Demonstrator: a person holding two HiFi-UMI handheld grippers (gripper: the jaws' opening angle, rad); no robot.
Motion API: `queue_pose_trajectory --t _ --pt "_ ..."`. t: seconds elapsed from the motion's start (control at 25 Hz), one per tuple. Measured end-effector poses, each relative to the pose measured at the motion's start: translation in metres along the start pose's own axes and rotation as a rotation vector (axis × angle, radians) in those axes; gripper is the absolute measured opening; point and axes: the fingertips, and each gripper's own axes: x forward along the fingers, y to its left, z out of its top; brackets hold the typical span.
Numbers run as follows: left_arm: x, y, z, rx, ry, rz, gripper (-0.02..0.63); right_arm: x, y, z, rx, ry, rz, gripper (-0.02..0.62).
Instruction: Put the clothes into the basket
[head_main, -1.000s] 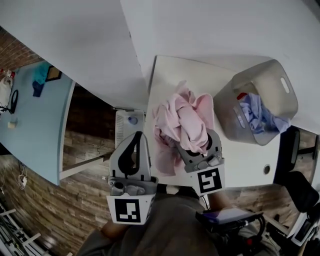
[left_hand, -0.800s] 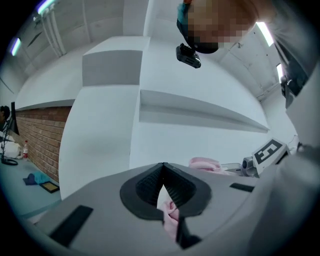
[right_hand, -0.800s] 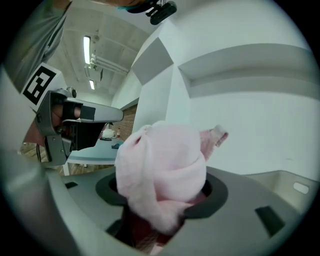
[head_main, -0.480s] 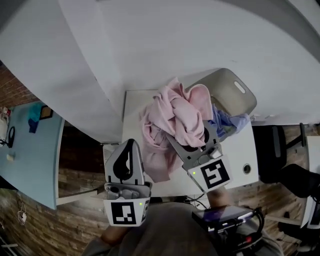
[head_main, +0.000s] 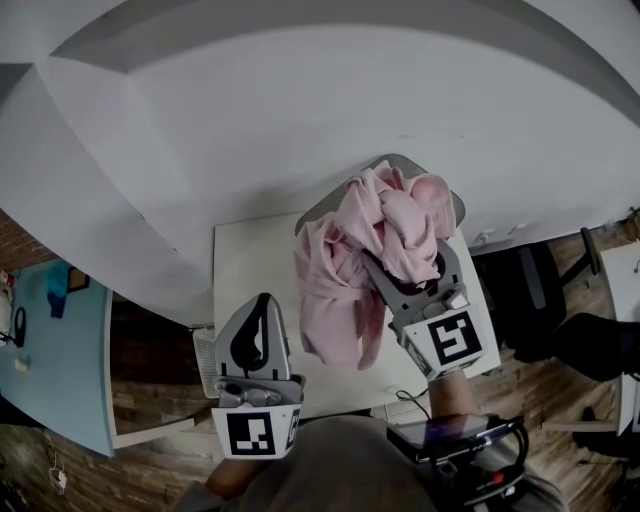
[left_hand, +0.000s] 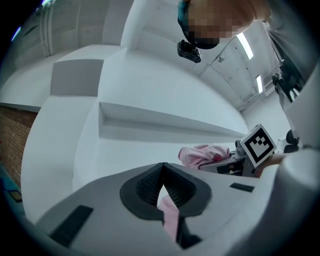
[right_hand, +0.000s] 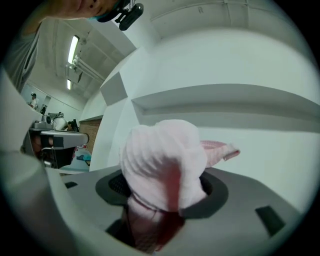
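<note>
Right hand-held gripper (head_main: 405, 275) is clamped on the pink garment (head_main: 345, 260). The right gripper view shows bunched pink cloth filling the space between its jaws and spilling over the tips. The garment is lifted clear of the white surface (head_main: 250, 270). 1 long fold hangs down to the left of the gripper, and the rest is heaped on top of the jaws.

The grey basket (head_main: 400, 158) sits on the far right part of the surface, directly behind the raised garment. It is mostly covered by the garment in the head view, so only the rim and part of a wall show. Cannot tell what is inside it from here.

Left hand-held gripper (head_main: 262, 300) is low at the near edge of the surface, to the left of the hanging fold. Its jaw tips are together and it holds nothing. The left gripper view shows a sliver of pink through the slit below the tips. In the head view this gripper looks apart from the cloth.

A dark office chair (head_main: 530, 290) is to the right of the surface, and a light blue desk (head_main: 50, 370) is at far left.
</note>
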Motion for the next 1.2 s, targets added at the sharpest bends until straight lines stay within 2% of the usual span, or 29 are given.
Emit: queue_pose_trajectory --t 0.12,0.28,0.44,0.68,1.0,1.2 --pt "0.014 -0.009 -0.007 0.005 0.019 -0.010 0.008 0.002 -0.019 -0.016 0.033 0.020 -0.011 0.288" --pt "0.029 -0.013 -0.022 0.005 0.056 -0.011 0.008 0.010 -0.046 -0.051 0.110 0.103 -0.047 0.296" --pt "0.039 -0.015 -0.038 -0.004 0.096 -0.007 0.008 0.021 -0.068 -0.092 0.131 0.236 -0.065 0.361" --pt "0.045 -0.015 -0.051 -0.010 0.133 -0.011 0.008 0.018 -0.082 -0.126 0.285 0.325 -0.072 0.376" --pt "0.044 -0.014 -0.052 -0.020 0.130 -0.022 0.008 0.006 -0.085 -0.134 0.262 0.415 -0.007 0.411" --pt "0.049 -0.021 -0.051 -0.023 0.112 -0.034 0.008 -0.018 -0.085 -0.143 0.198 0.464 0.092 0.445"
